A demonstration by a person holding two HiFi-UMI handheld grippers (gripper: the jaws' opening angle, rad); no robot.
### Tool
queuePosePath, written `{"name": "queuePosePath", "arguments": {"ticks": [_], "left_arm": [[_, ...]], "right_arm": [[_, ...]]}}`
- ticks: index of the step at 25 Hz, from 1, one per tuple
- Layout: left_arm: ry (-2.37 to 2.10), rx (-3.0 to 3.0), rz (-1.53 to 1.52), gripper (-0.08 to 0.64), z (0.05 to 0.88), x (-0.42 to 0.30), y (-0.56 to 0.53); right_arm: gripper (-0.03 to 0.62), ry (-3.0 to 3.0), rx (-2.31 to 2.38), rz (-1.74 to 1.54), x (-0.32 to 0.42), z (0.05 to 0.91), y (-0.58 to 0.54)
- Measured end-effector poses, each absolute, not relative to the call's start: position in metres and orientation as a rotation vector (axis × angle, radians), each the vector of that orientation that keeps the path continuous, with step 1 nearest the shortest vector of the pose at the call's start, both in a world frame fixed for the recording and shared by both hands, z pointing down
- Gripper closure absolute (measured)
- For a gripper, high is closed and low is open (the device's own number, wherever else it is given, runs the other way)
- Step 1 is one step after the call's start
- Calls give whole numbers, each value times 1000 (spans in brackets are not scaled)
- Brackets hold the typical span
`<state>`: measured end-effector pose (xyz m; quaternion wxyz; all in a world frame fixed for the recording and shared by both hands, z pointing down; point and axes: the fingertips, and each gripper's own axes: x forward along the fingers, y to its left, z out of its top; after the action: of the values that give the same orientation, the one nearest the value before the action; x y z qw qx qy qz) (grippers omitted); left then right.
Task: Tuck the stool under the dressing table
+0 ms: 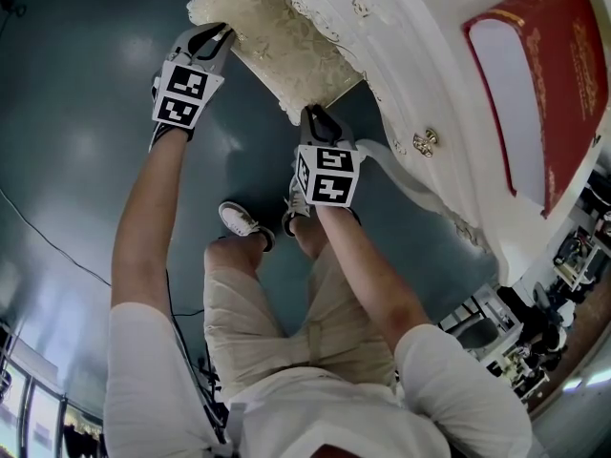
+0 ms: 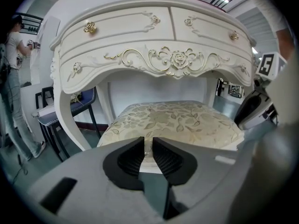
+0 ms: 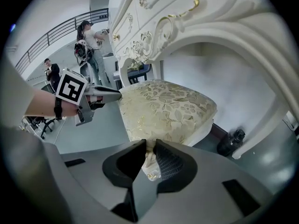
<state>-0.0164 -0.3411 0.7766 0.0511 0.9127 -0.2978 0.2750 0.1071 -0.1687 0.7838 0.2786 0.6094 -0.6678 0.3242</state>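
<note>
The stool (image 1: 277, 41) has a cream floral cushion and stands partly under the white, gold-trimmed dressing table (image 1: 420, 65). My left gripper (image 1: 215, 41) is at the stool's left front corner, and in the left gripper view its jaws (image 2: 148, 146) are shut on the cushion's front edge (image 2: 173, 120). My right gripper (image 1: 320, 122) holds the other front corner. In the right gripper view its jaws (image 3: 149, 155) pinch a fold of cushion fabric (image 3: 163, 106). The table's arch (image 2: 154, 59) spans over the seat's far part.
A red book (image 1: 544, 84) lies on the tabletop. A dark bottle (image 3: 232, 143) stands on the floor by a table leg. A blue chair (image 2: 70, 106) sits left of the table. People (image 3: 91, 41) stand in the background. My feet (image 1: 243, 222) are behind the stool.
</note>
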Motion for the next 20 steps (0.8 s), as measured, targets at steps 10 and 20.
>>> {"name": "queuePosePath", "arguments": {"ticks": [10, 20], "left_arm": [[-936, 2769, 802, 509, 776, -4, -355], [-924, 2777, 793, 509, 776, 5, -361]], "right_arm": [[526, -1771, 1678, 832, 118, 783, -182], [526, -1761, 1717, 821, 128, 783, -188]]}}
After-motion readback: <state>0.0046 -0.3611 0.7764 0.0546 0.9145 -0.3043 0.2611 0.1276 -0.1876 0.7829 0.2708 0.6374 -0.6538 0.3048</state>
